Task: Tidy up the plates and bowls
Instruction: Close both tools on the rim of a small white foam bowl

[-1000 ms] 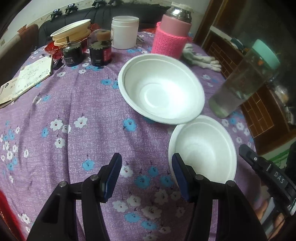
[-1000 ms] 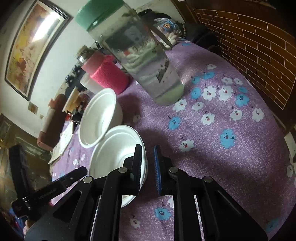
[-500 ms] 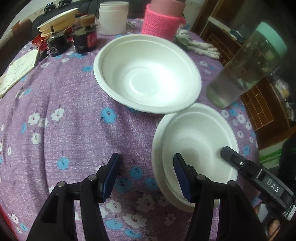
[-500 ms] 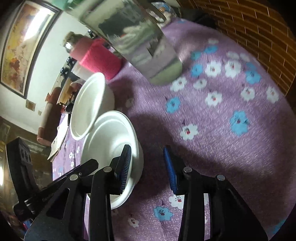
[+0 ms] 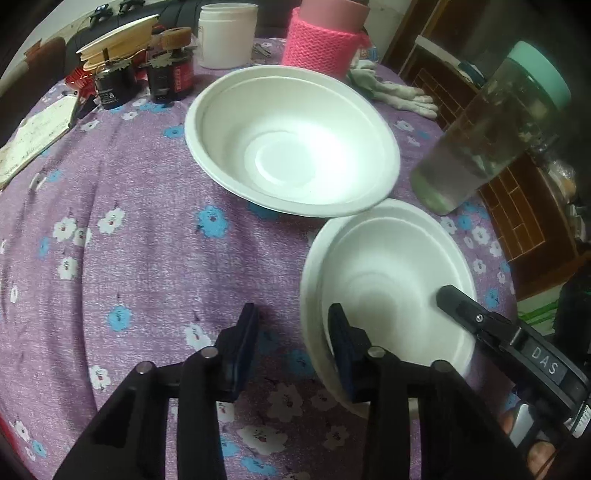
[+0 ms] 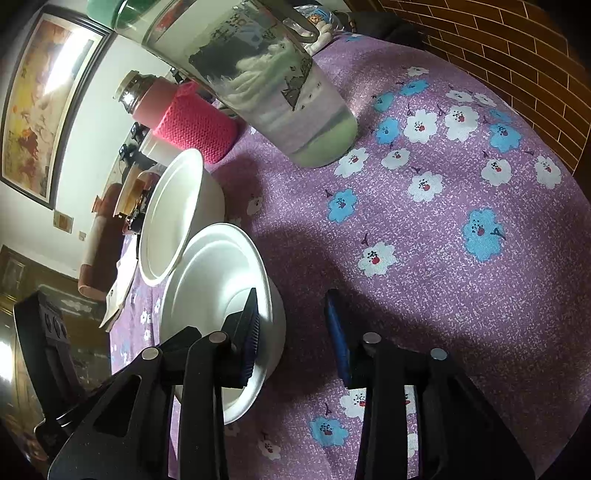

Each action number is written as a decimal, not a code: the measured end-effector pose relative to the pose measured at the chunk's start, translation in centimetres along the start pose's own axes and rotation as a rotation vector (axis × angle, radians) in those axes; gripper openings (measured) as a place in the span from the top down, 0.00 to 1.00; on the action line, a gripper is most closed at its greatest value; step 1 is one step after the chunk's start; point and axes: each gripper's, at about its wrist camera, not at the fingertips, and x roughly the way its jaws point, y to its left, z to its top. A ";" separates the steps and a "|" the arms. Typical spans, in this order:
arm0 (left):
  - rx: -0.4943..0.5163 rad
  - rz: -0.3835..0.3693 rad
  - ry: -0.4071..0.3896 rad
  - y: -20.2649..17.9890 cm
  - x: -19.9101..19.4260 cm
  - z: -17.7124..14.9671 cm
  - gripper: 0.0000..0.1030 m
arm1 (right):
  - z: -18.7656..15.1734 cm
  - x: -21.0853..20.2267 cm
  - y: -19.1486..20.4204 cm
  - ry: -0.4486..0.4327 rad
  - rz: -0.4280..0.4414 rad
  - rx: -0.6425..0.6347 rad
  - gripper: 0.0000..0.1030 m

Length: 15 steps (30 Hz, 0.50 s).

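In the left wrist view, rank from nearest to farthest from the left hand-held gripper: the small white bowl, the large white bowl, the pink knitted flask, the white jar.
1. small white bowl: its near rim sits between the fingers of the closing left hand-held gripper.
2. large white bowl: mid-table, just beyond.
3. pink knitted flask and white jar: both at the far edge, flask right, jar left; too close to call.
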 end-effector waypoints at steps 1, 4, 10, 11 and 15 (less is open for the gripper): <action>0.005 -0.005 -0.003 -0.1 -0.1 0.0 0.70 | 0.0 0.1 0.0 0.003 0.013 0.005 0.75; 0.025 -0.024 -0.006 -0.7 -0.2 -0.3 0.85 | -0.1 0.1 0.2 0.004 0.023 -0.009 0.83; 0.031 -0.021 -0.017 -0.4 -0.7 -0.9 0.89 | -0.8 0.9 1.2 0.045 0.038 -0.042 0.88; 0.028 -0.018 -0.020 -0.1 -1.0 -1.0 0.89 | -1.0 0.9 1.4 0.050 0.040 -0.045 0.88; 0.012 0.004 -0.041 1.4 -2.7 -1.8 0.89 | -2.1 0.5 3.0 0.062 0.068 -0.081 0.88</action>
